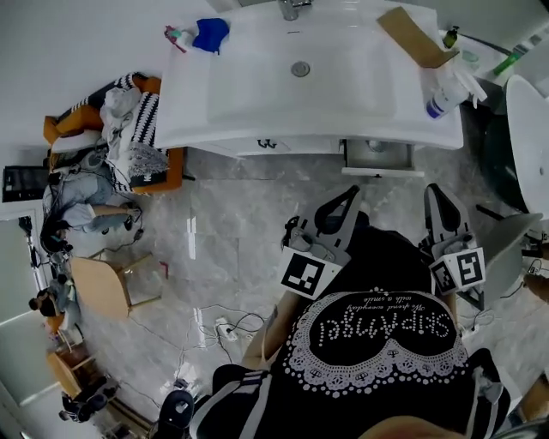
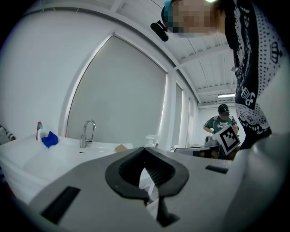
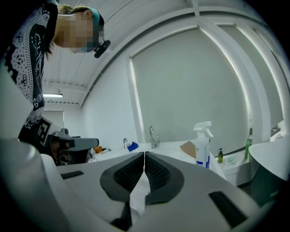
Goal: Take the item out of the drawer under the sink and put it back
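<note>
The white sink [image 1: 257, 94] runs across the top of the head view. Under its right part a grey drawer [image 1: 378, 158] stands pulled out a little, with a small greyish item inside that I cannot make out. My left gripper [image 1: 350, 192] and right gripper [image 1: 433, 190] hang side by side in front of the drawer, above the marble floor, close to my black shirt. Both point toward the sink and touch nothing. In the left gripper view the left gripper [image 2: 145, 149] is shut and empty. In the right gripper view the right gripper [image 3: 144, 155] is likewise shut and empty.
On the sink are a spray bottle [image 1: 442, 94], a cardboard piece [image 1: 412, 36], a blue cloth [image 1: 210, 33] and the faucet [image 1: 292, 9]. An orange chair piled with clothes [image 1: 129, 129] stands left of it. Cables [image 1: 227, 330] lie on the floor. A white fixture [image 1: 527, 129] stands at right.
</note>
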`<state>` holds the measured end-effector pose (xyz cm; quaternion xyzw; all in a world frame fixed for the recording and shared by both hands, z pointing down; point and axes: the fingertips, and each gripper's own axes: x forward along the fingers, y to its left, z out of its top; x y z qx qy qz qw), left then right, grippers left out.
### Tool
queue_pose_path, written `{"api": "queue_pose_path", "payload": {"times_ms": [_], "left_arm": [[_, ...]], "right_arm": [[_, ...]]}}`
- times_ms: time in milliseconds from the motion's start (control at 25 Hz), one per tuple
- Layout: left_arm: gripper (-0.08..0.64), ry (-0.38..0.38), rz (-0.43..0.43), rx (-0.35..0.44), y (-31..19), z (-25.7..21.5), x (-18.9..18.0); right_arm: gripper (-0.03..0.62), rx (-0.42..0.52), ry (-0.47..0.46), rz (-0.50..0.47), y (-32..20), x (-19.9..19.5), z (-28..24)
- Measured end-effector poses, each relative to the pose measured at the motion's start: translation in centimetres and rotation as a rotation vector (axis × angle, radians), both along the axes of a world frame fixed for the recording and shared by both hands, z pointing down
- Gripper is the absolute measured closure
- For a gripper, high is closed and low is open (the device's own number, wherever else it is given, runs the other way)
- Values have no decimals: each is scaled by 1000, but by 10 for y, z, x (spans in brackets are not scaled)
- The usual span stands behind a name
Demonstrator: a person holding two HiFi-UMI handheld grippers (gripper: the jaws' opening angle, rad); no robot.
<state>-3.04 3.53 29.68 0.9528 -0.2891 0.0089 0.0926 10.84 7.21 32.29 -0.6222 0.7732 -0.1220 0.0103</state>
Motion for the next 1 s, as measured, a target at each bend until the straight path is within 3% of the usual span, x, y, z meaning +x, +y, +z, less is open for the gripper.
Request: {"api": "queue_pose_path", "payload": {"times_ms": [320, 600, 1000], "left_arm": [[555, 17, -30, -7, -21, -9, -41], [555, 18, -6, -27, -31, -3, -52], [555, 16, 32, -72, -30, 6, -51]], "right_arm": [[572, -24, 32, -45, -20, -48, 0], [572, -46, 83, -62, -28, -75, 7], [572, -77, 76, -33, -26, -76, 15]]}}
